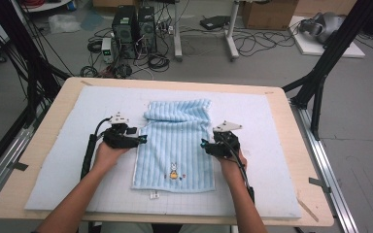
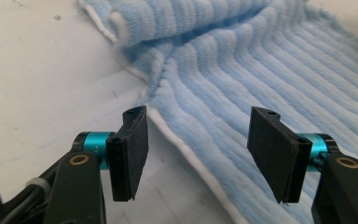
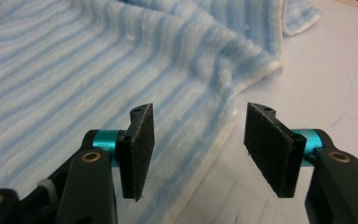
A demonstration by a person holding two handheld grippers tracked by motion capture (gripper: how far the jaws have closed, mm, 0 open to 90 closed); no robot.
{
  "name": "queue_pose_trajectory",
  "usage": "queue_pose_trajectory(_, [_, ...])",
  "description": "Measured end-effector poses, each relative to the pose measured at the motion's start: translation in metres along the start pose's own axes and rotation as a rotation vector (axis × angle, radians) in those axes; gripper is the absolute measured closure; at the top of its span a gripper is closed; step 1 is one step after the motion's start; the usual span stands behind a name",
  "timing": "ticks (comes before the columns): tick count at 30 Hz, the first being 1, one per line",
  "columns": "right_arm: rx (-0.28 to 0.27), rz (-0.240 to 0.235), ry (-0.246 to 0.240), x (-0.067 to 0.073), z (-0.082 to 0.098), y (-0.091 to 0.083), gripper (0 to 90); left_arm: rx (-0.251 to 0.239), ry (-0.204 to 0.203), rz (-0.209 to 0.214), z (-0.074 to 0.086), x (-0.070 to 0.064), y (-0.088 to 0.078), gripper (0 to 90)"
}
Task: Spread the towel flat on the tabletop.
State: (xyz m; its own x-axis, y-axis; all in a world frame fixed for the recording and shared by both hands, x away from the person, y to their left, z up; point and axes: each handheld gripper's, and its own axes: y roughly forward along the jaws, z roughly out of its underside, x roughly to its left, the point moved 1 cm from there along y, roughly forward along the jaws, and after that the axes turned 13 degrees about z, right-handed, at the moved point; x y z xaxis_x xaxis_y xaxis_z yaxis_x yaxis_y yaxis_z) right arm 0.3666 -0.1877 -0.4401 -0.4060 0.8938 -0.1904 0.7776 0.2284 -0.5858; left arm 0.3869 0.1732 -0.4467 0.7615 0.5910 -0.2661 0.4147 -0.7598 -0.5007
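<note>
A towel [image 1: 176,145] lies on a mat [image 1: 58,155] covering my bench [image 1: 39,141], its far end folded over. My left tool [image 1: 143,139] sits at its left edge, my right tool [image 1: 204,143] at its right edge.

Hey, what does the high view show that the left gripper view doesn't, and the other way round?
The high view alone gives the whole layout: both hands, the right gripper at the towel's right edge, the left gripper at its left edge, the small embroidered figure near the towel's near end, and the wooden table. The left gripper view alone gives the close detail: that gripper's jaws open, straddling the towel's white edge without pressing it. Both show the blue striped towel on the white mat, folded over at its far end.
</note>
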Motion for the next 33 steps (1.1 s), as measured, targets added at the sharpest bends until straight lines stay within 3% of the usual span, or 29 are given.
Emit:
queue_pose_trajectory(5, [0.006, -0.017, 0.004, 0.006, 0.015, -0.013, 30.8, 0.010, 0.011, 0.014, 0.009, -0.016, -0.009, 38.8])
queue_pose_trajectory(11, [0.019, -0.041, -0.012, 0.017, 0.031, -0.028, 22.6, 0.027, -0.008, 0.046, 0.027, -0.031, -0.014, 40.6])
queue_pose_trajectory(13, [0.013, -0.050, -0.009, 0.019, 0.034, -0.033, 21.6, 0.052, -0.008, 0.063, 0.032, -0.034, -0.013, 45.3])
queue_pose_trajectory(17, [0.021, -0.050, -0.029, 0.025, 0.037, -0.036, 20.9, 0.081, 0.039, 0.053, 0.033, -0.041, -0.012, 53.2])
queue_pose_trajectory(22, [0.043, -0.070, -0.088, 0.032, 0.039, -0.033, 18.0, 0.087, 0.051, 0.035, 0.035, -0.045, -0.012, 76.9])
queue_pose_trajectory(24, [0.048, -0.085, -0.102, 0.032, 0.038, -0.034, 24.1, 0.094, 0.072, 0.043, 0.035, -0.047, -0.012, 84.0])
queue_pose_trajectory(27, [0.043, -0.157, -0.090, 0.031, 0.039, -0.036, 44.6, 0.098, 0.071, 0.047, 0.035, -0.048, -0.012, 85.4])
queue_pose_trajectory(30, [0.037, -0.182, -0.085, 0.034, 0.040, -0.039, 66.0, 0.097, 0.064, 0.060, 0.036, -0.050, -0.013, 86.0])
queue_pose_trajectory(33, [0.041, -0.218, -0.080, 0.035, 0.041, -0.042, 79.4, 0.105, 0.064, 0.068, 0.038, -0.052, -0.016, 86.1])
